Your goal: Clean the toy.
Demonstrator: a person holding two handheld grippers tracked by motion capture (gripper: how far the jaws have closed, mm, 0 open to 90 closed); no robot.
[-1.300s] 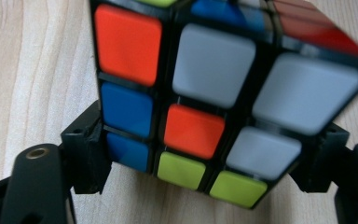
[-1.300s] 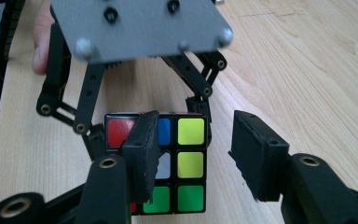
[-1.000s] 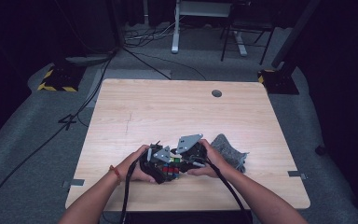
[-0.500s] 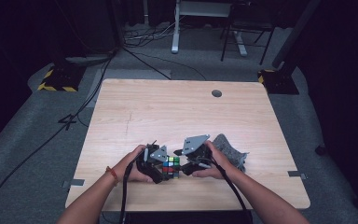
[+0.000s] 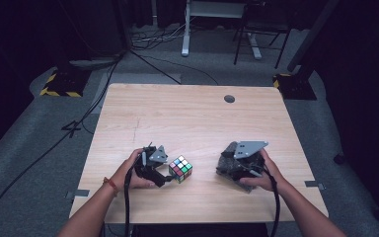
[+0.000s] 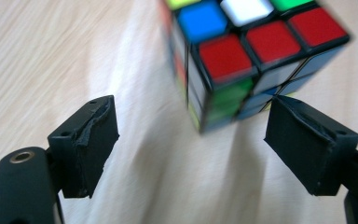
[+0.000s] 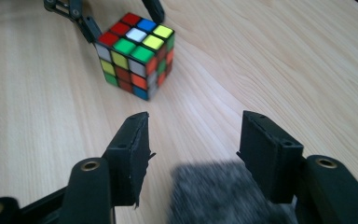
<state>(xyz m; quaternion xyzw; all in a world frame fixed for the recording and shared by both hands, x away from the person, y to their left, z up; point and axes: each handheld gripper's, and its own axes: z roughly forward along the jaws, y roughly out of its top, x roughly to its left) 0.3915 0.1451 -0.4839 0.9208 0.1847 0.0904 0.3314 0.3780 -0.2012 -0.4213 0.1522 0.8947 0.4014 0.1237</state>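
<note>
My right gripper [image 5: 229, 165] has swung away from the cube [image 5: 180, 169], jaws spread above the grey cloth [image 7: 223, 191]; my left gripper [image 5: 167, 178] has just opened, cube loose on the desk [image 5: 187, 118].

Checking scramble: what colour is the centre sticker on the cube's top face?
White, on the scrambled puzzle cube; right gripper view shows it best.

A pale wood-grain tabletop [image 5: 197, 118] carries a small dark round grommet [image 5: 229, 98] near its far edge, toward the right. The tabletop stands on grey carpet [image 5: 39, 148]. Black cables [image 5: 143, 54] trail over the floor beyond the far edge. At the far left corner sits a black block with yellow-and-black hazard stripes [image 5: 56, 85]; a similar one [image 5: 291, 85] sits at the far right corner. Farther back, a white desk leg [image 5: 185, 29] and a dark chair frame [image 5: 259, 37] stand in the dim background.
</note>
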